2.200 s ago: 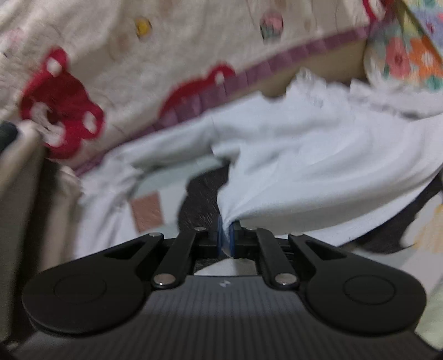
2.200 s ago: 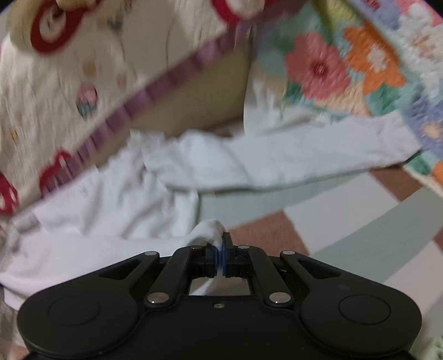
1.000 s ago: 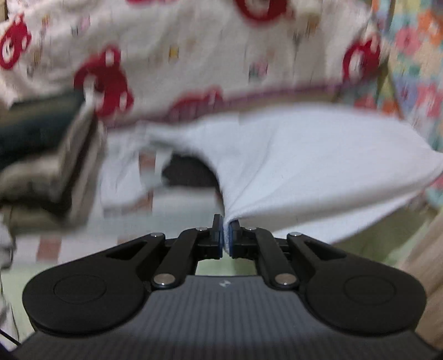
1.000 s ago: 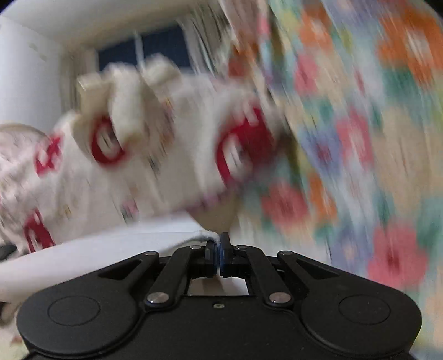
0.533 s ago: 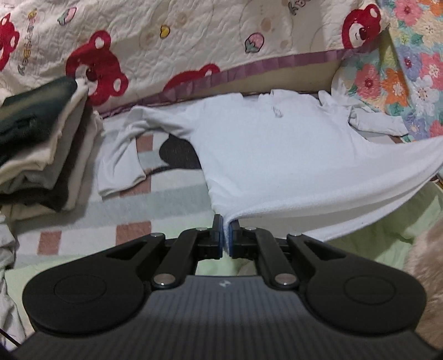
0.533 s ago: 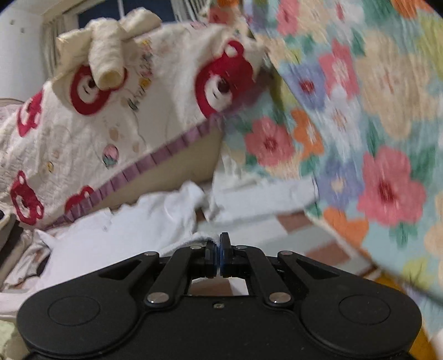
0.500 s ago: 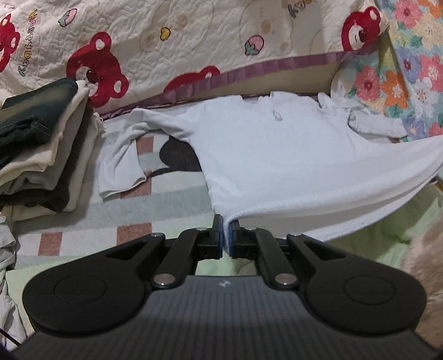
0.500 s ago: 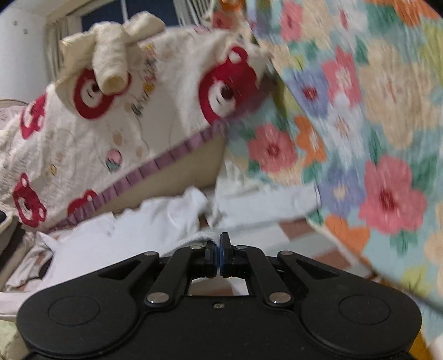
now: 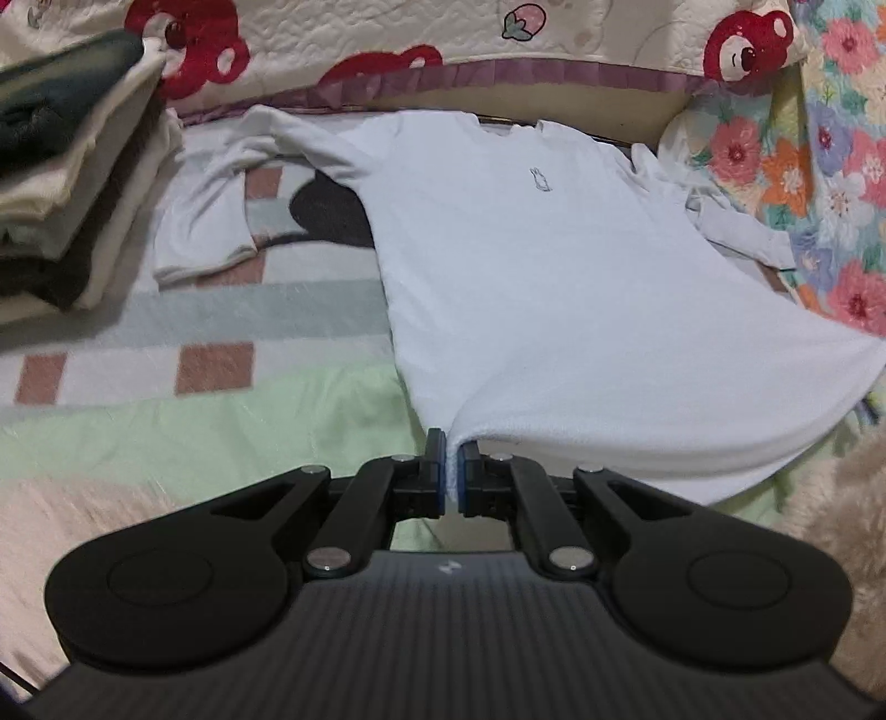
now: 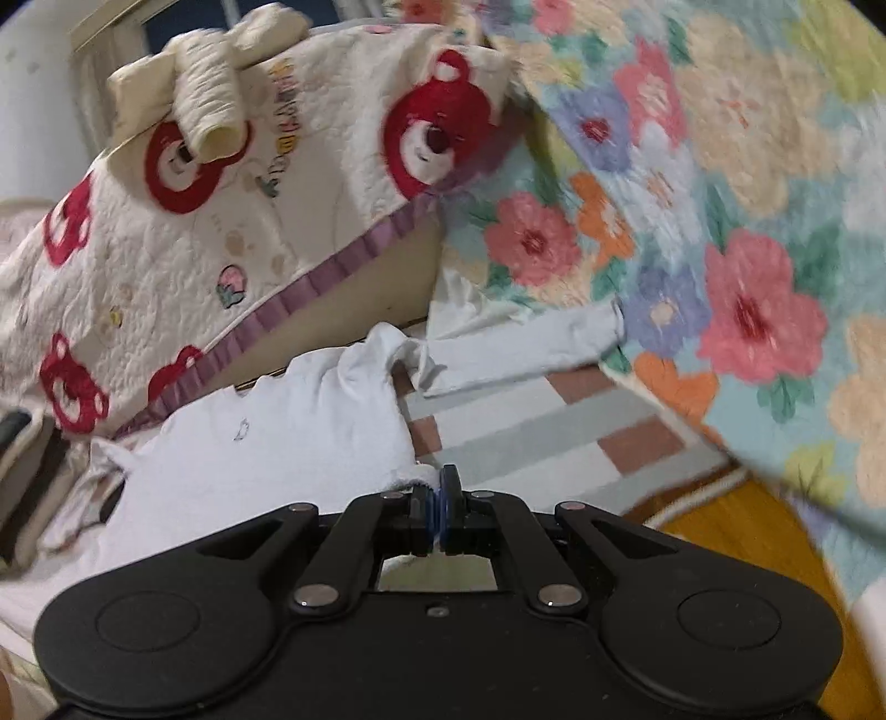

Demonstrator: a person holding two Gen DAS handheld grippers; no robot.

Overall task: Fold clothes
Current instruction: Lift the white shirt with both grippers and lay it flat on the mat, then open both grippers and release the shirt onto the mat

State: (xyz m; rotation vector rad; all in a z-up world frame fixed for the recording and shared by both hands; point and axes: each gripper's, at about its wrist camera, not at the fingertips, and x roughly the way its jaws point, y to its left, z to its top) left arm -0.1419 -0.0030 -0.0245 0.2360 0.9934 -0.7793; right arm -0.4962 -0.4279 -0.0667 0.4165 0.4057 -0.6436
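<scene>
A white long-sleeved shirt [image 9: 554,266] lies spread face up on the bed, collar toward the far quilt, a small grey emblem on its chest. My left gripper [image 9: 454,471] is shut on the near left corner of its hem, which is pulled taut toward the right. In the right wrist view my right gripper [image 10: 440,498] is shut on the other hem corner of the same shirt [image 10: 266,454]. One sleeve [image 9: 205,221] lies bent at the left, the other sleeve [image 10: 526,349] stretches toward the floral blanket.
A stack of folded clothes [image 9: 61,166] stands at the left. A bear-print quilt [image 9: 387,39] hangs along the back, and a floral blanket [image 10: 692,221] rises on the right. The bed cover [image 9: 166,343] is checked and pale green. A wooden floor [image 10: 720,531] shows beyond the bed edge.
Both grippers have sunk with the hem, and the shirt has gone from hanging in the air to lying spread on the bed. Both grips are unchanged.
</scene>
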